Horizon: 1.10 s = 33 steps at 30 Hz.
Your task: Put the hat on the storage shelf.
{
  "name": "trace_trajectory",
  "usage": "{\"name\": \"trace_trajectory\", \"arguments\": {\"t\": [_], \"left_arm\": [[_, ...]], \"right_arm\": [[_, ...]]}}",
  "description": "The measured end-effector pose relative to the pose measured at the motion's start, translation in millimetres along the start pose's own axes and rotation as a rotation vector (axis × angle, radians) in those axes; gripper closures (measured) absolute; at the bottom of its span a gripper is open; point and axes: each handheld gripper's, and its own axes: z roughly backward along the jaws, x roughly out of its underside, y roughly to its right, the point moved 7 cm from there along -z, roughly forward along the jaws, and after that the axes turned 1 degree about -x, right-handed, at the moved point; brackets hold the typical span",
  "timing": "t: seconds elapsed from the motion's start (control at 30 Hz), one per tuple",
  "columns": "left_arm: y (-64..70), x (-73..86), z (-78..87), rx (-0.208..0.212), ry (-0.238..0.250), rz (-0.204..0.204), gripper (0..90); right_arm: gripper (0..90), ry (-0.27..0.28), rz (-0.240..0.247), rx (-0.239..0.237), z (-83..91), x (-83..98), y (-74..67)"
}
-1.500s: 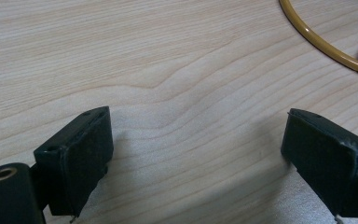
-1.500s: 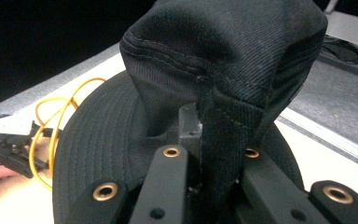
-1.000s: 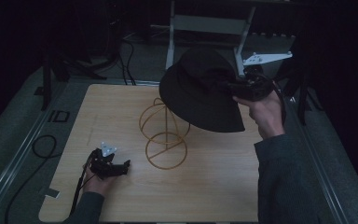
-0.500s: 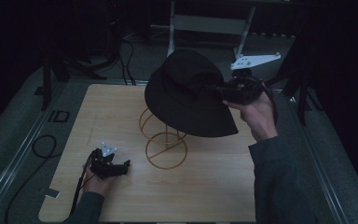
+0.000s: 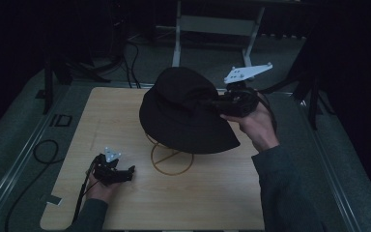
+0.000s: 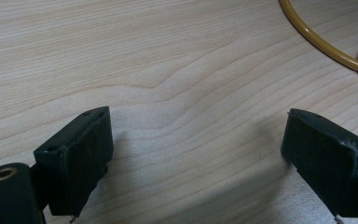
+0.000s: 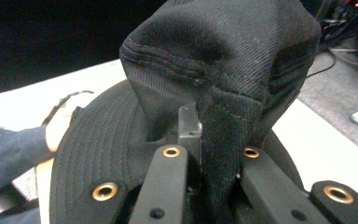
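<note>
With the right gripper (image 5: 217, 102) clamped on the black bucket hat (image 5: 186, 113) at frame centre and the left gripper (image 5: 125, 171) resting open on the bench (image 5: 222, 198), the crown is best centred over the gold wire stand (image 5: 171, 159) before lowering.

High view down over table (image 5: 222, 203); tongs views close, sharing its wood.

A: Background?
B: Light wooden table (image 5: 125, 116), grain visible. Grey-green floor (image 5: 24, 125) around it.
A: Left side?
B: Black cable loop (image 5: 43, 150) on the floor by the table's left edge. Small rectangular marking (image 5: 60, 120) just off the far-left corner. Pale tape scrap (image 5: 54, 198) at the near-left corner.
A: Far end?
B: Grey metal frame (image 5: 212, 24) beyond the table, loose cables (image 5: 130, 58) left of it. Dark stand legs (image 5: 313, 96) on the right.
</note>
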Motion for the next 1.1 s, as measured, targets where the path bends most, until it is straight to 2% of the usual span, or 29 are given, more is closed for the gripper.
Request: {"name": "trace_trajectory", "arguments": {"t": [0.27, 0.7, 0.83, 0.93, 1.03, 1.1], "left_arm": [[0.0, 0.0, 0.0, 0.000, 0.000, 0.000, 9.4], [0.2, -0.2, -0.2, 0.000, 0.003, 0.003, 9.4], [0.2, -0.2, -0.2, 0.000, 0.003, 0.003, 9.4], [0.2, -0.1, -0.1, 0.000, 0.003, 0.003, 9.4], [0.2, -0.2, -0.1, 0.000, 0.003, 0.003, 9.4], [0.2, -0.2, -0.2, 0.000, 0.003, 0.004, 9.4]], "right_arm": [[87.0, -0.043, -0.004, -0.046, -18.8, 14.6, -1.8], [79.8, -0.213, 0.019, -0.016, -50.4, 39.1, -1.7], [74.4, -0.231, 0.015, -0.013, -57.3, 40.6, -2.4], [61.5, -0.233, 0.009, -0.003, -60.4, 38.3, -4.7], [53.8, -0.250, 0.020, 0.020, -63.4, 38.6, -4.6], [47.3, -0.254, 0.003, 0.025, -64.2, 38.6, -4.2]]}}
